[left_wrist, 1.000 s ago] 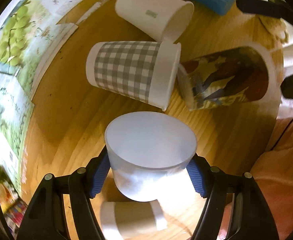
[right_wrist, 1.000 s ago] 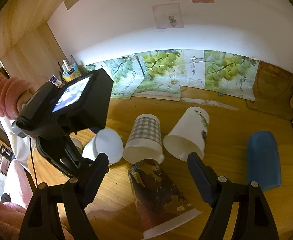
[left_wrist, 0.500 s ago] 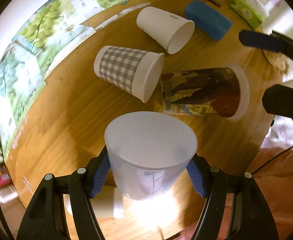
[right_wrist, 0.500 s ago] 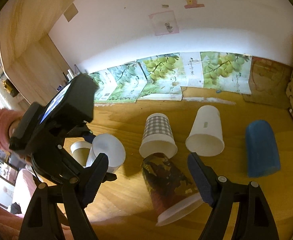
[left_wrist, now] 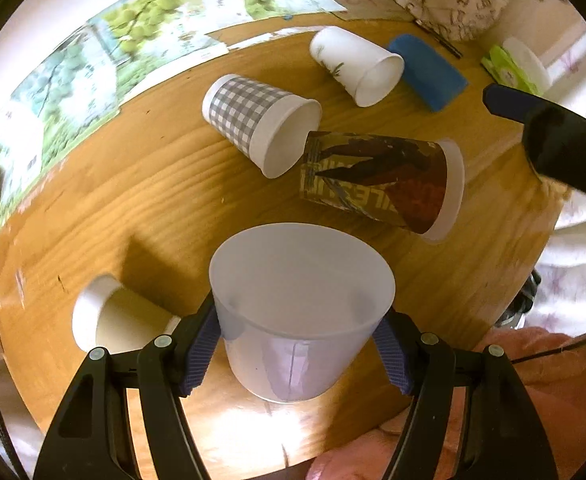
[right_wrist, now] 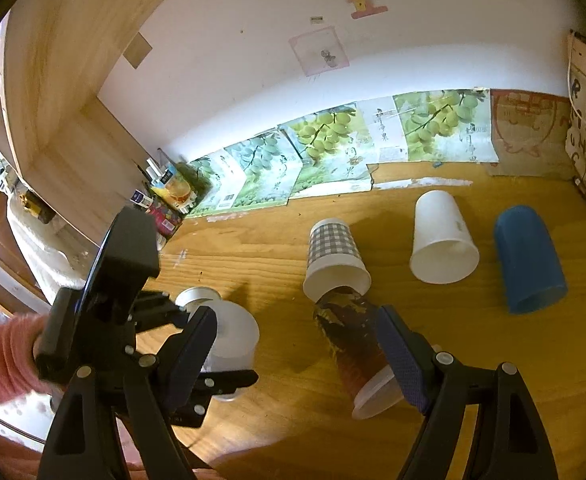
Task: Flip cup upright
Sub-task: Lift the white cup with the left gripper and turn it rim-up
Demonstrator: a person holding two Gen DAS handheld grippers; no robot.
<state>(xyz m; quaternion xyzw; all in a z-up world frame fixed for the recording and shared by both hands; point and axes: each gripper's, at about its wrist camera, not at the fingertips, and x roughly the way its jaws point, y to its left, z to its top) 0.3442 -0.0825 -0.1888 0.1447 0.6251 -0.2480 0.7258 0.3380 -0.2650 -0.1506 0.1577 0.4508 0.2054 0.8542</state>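
Observation:
My left gripper [left_wrist: 297, 340] is shut on a translucent white plastic cup [left_wrist: 293, 320], mouth tilted up and away, close above the wooden table near its front edge. The same cup [right_wrist: 235, 334] shows in the right wrist view, held by the left gripper's black body [right_wrist: 109, 300]. My right gripper [right_wrist: 297, 352] is open and empty, hovering over a dark printed cup [right_wrist: 353, 348] that lies on its side. That dark cup [left_wrist: 381, 184] lies right of centre in the left wrist view.
On the table [left_wrist: 141, 200] lie a grey checked cup [left_wrist: 257, 120], a white cup [left_wrist: 353, 64], a blue cylinder [left_wrist: 425, 72] and a beige cup [left_wrist: 109, 320]. Grape posters [right_wrist: 325, 148] lean on the back wall. Bottles [right_wrist: 165, 196] stand far left.
The left gripper has turned the translucent cup further toward upright and swung its view up; the beige cup now shows at its left. The right gripper shifted slightly right and back.

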